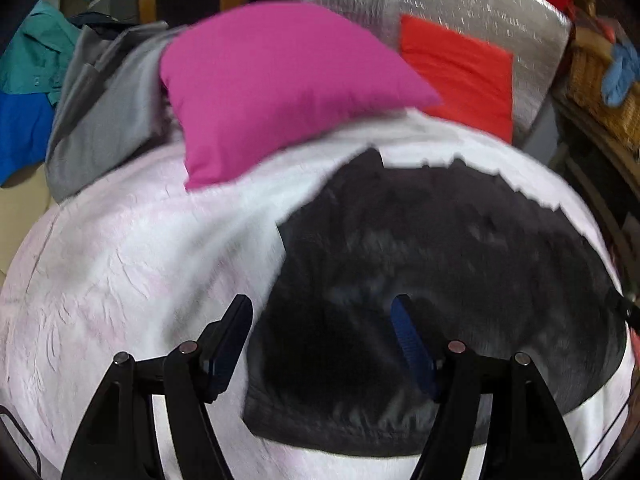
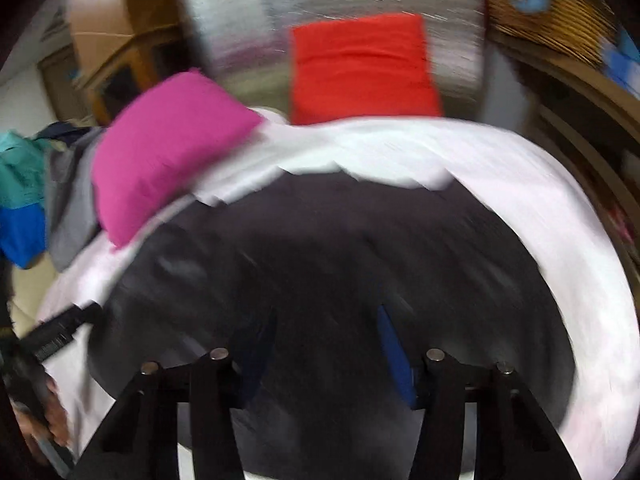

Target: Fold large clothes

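Note:
A dark grey garment [image 1: 432, 280] lies spread flat on a white bed cover [image 1: 120, 264]. My left gripper [image 1: 322, 308] is open and empty, above the garment's left edge. In the right wrist view the same garment [image 2: 320, 248] fills the middle, blurred by motion. My right gripper [image 2: 326, 320] is open and empty over it. The left gripper [image 2: 60, 328] shows at the left edge of the right wrist view, held by a hand.
A pink cushion [image 1: 276, 84] and a red cushion [image 1: 460, 72] lie at the bed's far side. A pile of grey, teal and blue clothes [image 1: 96, 108] sits at far left. A wicker basket [image 1: 600, 92] and wooden shelving stand at right.

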